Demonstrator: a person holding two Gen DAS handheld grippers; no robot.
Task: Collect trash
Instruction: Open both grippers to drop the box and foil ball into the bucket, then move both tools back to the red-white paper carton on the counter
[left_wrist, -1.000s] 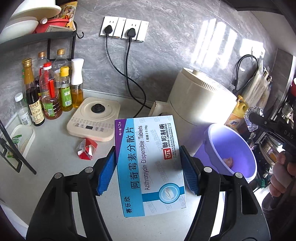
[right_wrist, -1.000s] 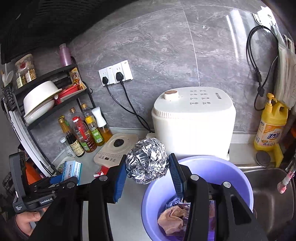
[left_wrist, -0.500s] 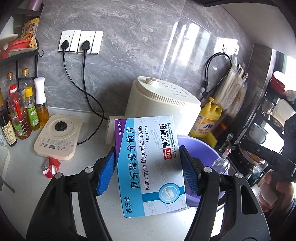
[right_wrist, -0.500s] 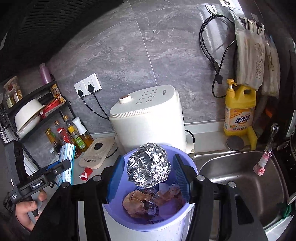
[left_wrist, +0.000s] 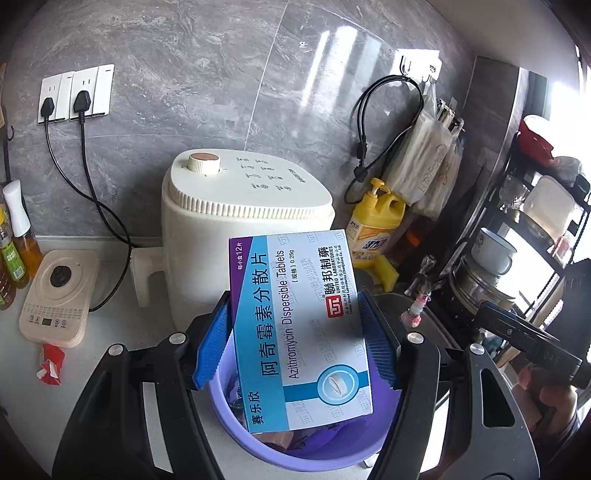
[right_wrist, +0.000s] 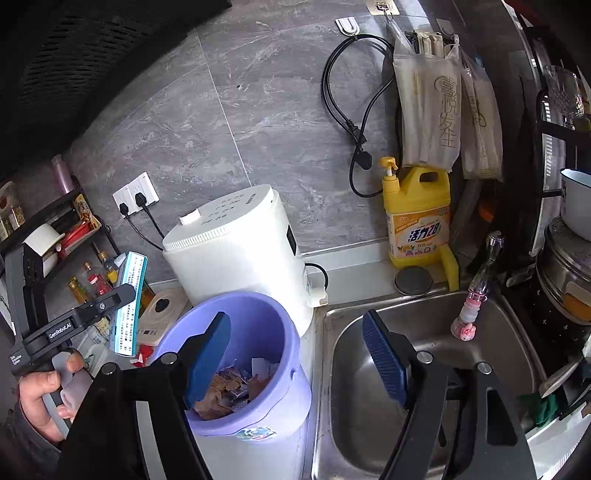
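- two grippers were at work over the purple bin (right_wrist: 236, 369), which stood on the counter between the white cooker (right_wrist: 236, 251) and the sink (right_wrist: 424, 369).
- left gripper (left_wrist: 295, 343) clamped a medicine box (left_wrist: 299, 325) by its long edges, both blue pads pressed on the card; the box hung tilted above the bin's (left_wrist: 295, 454) mouth.
- right gripper (right_wrist: 295, 354) had its jaws opening with nothing between them, one finger over the bin, the other over the sink.
- bin already held crumpled brown paper and scraps; i could not make out any foil in it.
- step in hand, as i judged it: dropping the box into the bin.
- next move called for lowering the box a little so it cleared the rim, then spreading the left jaws to let it fall.
- one red scrap (left_wrist: 50, 363) lay on the counter by the hotplate (left_wrist: 59, 295), likely the next pick for the free right gripper.
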